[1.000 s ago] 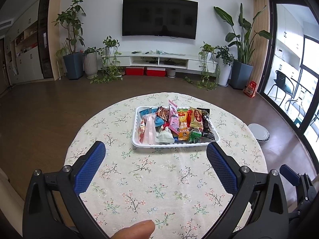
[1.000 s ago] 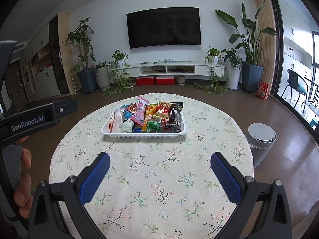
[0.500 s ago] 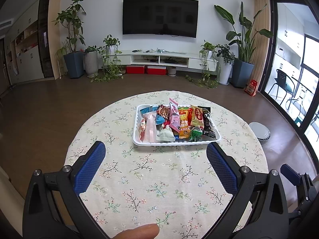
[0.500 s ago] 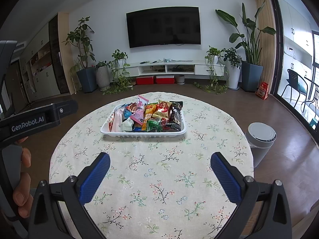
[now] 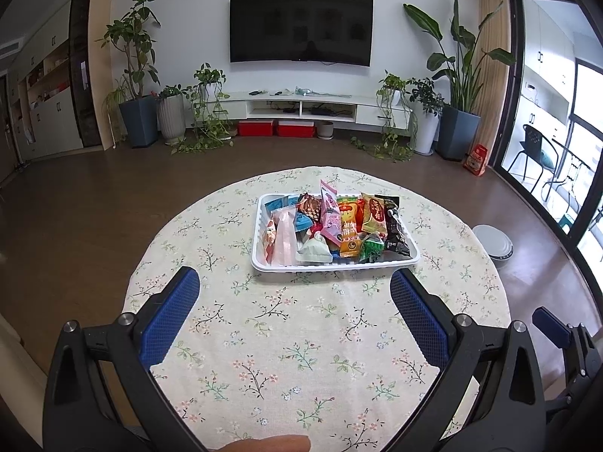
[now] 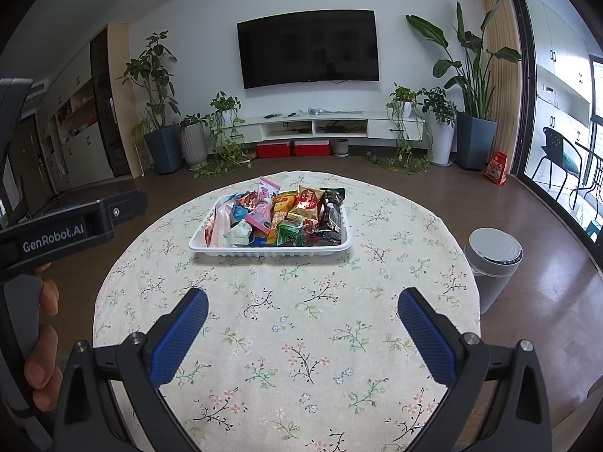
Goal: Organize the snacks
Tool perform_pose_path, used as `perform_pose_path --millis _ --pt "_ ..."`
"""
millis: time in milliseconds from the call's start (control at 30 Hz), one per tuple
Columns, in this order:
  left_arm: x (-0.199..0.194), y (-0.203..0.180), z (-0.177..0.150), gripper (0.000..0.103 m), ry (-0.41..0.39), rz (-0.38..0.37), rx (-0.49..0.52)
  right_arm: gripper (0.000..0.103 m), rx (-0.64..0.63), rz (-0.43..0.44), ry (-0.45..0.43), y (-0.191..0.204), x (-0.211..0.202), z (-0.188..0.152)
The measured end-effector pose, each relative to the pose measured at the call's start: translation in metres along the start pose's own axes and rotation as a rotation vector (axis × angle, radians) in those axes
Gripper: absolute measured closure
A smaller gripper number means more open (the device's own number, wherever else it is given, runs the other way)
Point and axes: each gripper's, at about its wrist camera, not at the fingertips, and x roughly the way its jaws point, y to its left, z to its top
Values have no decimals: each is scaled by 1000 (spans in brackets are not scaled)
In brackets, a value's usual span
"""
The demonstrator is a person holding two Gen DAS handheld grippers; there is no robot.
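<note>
While both the left gripper (image 5: 294, 286) and right gripper (image 6: 301, 305) hover wide apart and empty over the table (image 6: 286, 339), the snacks (image 6: 279, 218) sit piled in the white tray (image 6: 264, 251), so it's either pre-sorting or all tidied up.

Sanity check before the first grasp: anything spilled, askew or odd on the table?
Nothing spilled. Snack packets sit jumbled in the white plastic tray; a pink packet sticks up above the pile. Both tools are open and hold nothing.

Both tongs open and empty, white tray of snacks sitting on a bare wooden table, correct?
Not quite: the table is covered by a floral tablecloth, not bare wood, as the right wrist view shows. The rest holds: left tongs and right tongs are open and empty, and the white tray holds the snacks.
</note>
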Motion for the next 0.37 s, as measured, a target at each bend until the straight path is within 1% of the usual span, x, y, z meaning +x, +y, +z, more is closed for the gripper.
perform_pose_path --millis 200,367 --pt "6 2 0 0 17 1 -3 0 0 -1 0 -1 -1 1" --pt "7 2 -2 0 0 13 8 0 2 -1 1 -1 -1 2"
